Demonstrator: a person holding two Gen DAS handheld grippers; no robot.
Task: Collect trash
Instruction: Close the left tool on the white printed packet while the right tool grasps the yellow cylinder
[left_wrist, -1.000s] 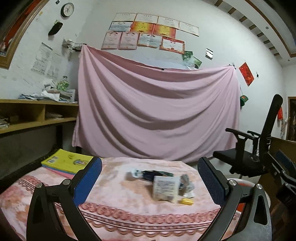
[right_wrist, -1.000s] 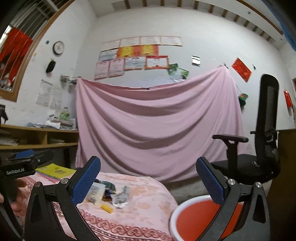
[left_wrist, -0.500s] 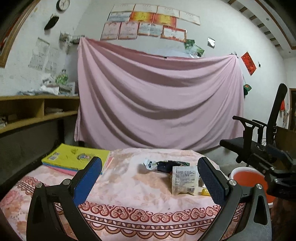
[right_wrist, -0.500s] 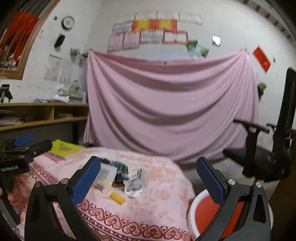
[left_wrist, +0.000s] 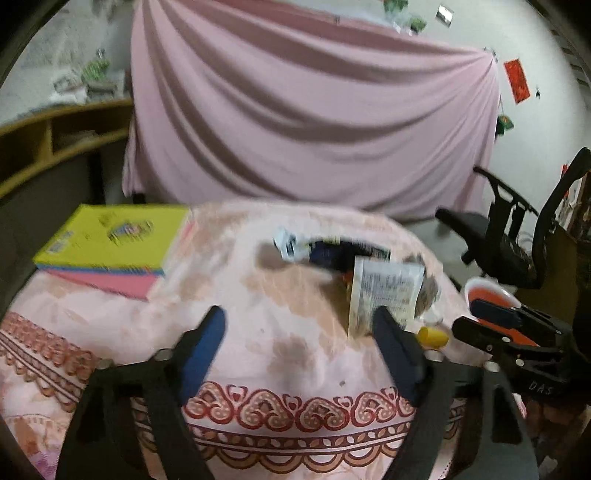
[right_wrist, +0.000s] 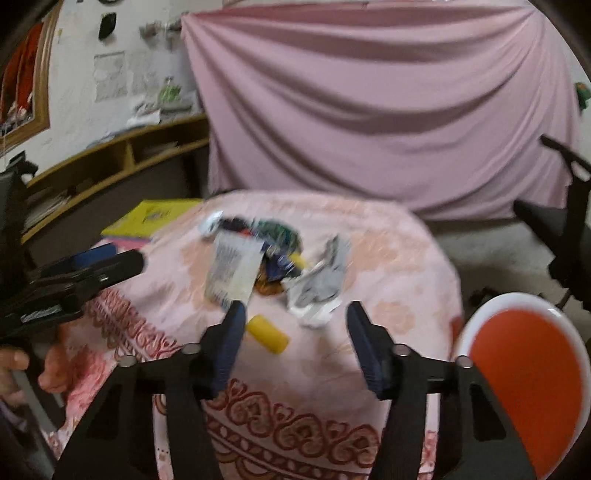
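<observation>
One trash pile (right_wrist: 266, 258) lies on the table (right_wrist: 388, 280), just beyond two grippers: left (left_wrist: 299, 343) and right (right_wrist: 293, 325), both closing, both empty. One red bin (right_wrist: 524, 369) stands right.

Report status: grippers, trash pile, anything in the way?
Left gripper and right gripper open, empty, jaws just closing partway. Trash pile untouched on table. Red bin at right; nothing blocking.
</observation>
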